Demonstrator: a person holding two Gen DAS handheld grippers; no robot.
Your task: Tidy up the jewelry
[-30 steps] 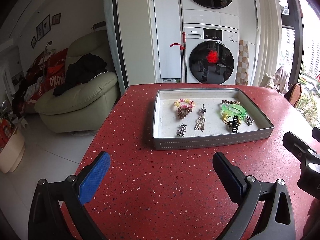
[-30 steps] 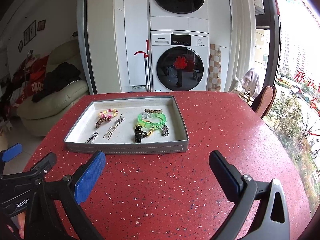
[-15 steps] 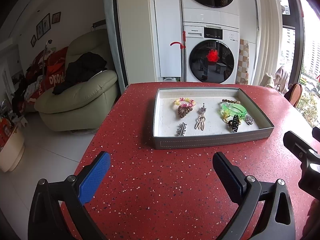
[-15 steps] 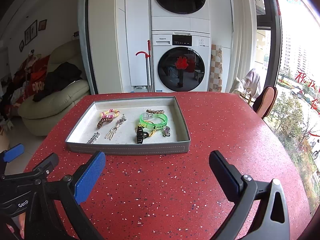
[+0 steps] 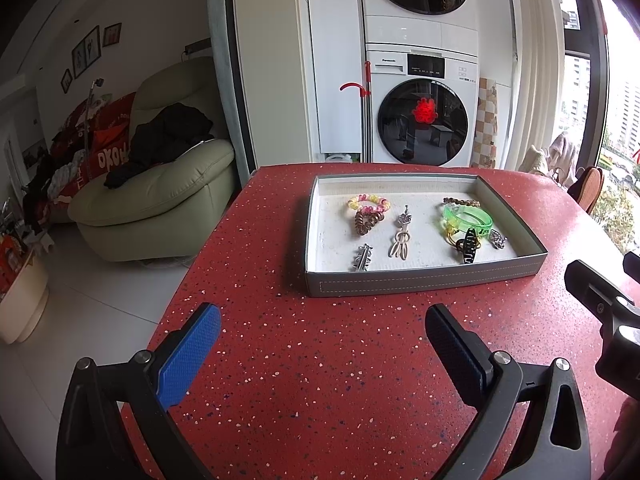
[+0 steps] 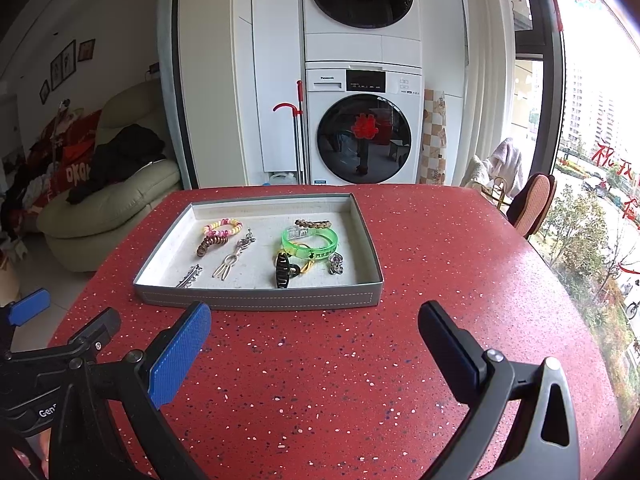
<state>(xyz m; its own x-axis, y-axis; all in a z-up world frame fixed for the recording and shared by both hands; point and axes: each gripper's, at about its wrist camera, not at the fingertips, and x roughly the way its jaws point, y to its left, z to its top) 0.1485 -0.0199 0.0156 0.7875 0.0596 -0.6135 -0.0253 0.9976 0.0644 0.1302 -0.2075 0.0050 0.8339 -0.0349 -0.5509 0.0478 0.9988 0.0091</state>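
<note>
A grey tray (image 5: pixel 424 280) (image 6: pixel 256 297) sits on the red speckled table. In it lie a pink-yellow coil bracelet (image 5: pixel 368 202) (image 6: pixel 223 225), a brown coil tie (image 5: pixel 366 222), a silver pendant (image 5: pixel 402 236) (image 6: pixel 234 256), a silver hair clip (image 5: pixel 362 258) (image 6: pixel 191 276), a green bangle (image 5: pixel 468 216) (image 6: pixel 310 240), a black claw clip (image 5: pixel 469 246) (image 6: pixel 282 270), a braided band (image 5: pixel 461 201) and a small charm (image 5: pixel 497 239) (image 6: pixel 336 264). My left gripper (image 5: pixel 324 344) is open and empty, short of the tray's front wall. My right gripper (image 6: pixel 316 340) is open and empty, also short of it.
The red table (image 5: pixel 340 360) ends at a curved edge on the left, with white floor below. A green sofa (image 5: pixel 160 196) stands at the left. Stacked washing machines (image 6: pixel 362 120) stand behind the table. A chair (image 6: pixel 534 204) is at the right edge.
Both grippers have stayed open and almost still. The views have shifted only slightly. Nothing in the tray has moved.
</note>
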